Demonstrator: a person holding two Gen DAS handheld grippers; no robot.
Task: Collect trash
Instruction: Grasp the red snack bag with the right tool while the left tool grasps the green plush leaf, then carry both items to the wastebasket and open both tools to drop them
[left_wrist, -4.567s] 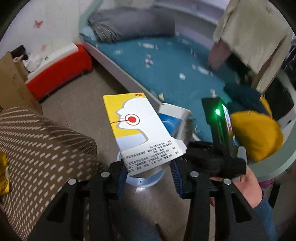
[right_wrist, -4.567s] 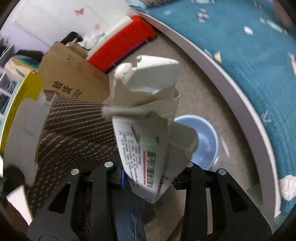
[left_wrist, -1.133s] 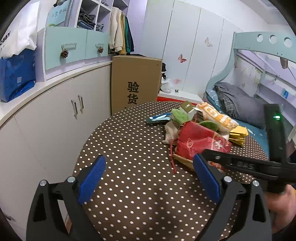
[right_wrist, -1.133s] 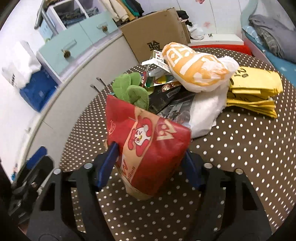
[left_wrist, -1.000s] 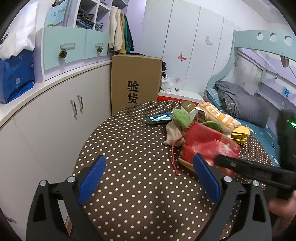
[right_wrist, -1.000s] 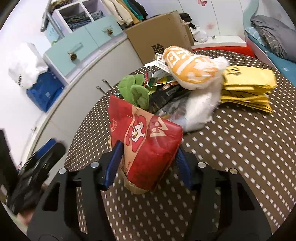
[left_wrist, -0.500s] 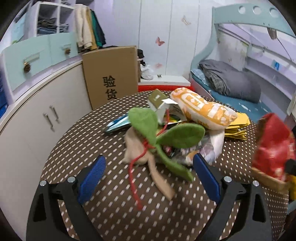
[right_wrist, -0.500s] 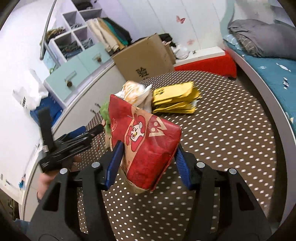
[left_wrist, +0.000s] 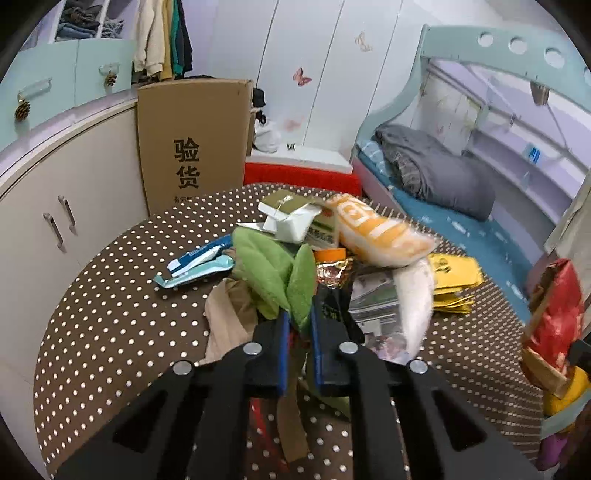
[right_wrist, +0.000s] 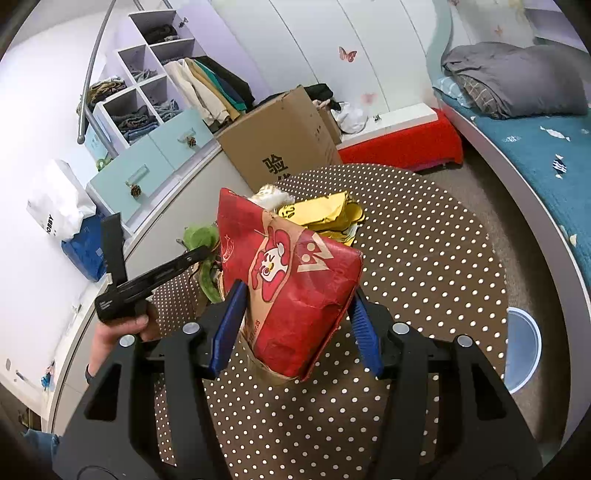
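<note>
My left gripper (left_wrist: 300, 317) reaches low over the brown dotted table (left_wrist: 110, 332); its jaws are closing, and the blue pads pinch the lower tip of a green felt leaf (left_wrist: 266, 269) at the front of the trash pile. A tan cloth (left_wrist: 229, 314) and a red cord hang from the leaf. My right gripper (right_wrist: 295, 291) is shut on a red paper bag (right_wrist: 280, 240), held above the table's near side. In the left wrist view that red bag (left_wrist: 554, 317) shows at the far right. The left gripper (right_wrist: 208, 251) pokes in from the left in the right wrist view.
The pile holds an orange snack bag (left_wrist: 373, 229), yellow packets (left_wrist: 454, 277), a toothpaste box (left_wrist: 199, 254) and a small carton (left_wrist: 291, 218). A cardboard box (left_wrist: 192, 140) and cabinets stand behind. A blue basin (right_wrist: 524, 347) lies on the floor beside the bed (right_wrist: 546, 147).
The left gripper moved in on the pile and went from wide open to pinched on the green leaf. The right gripper carried the red bag up and away from the pile.
</note>
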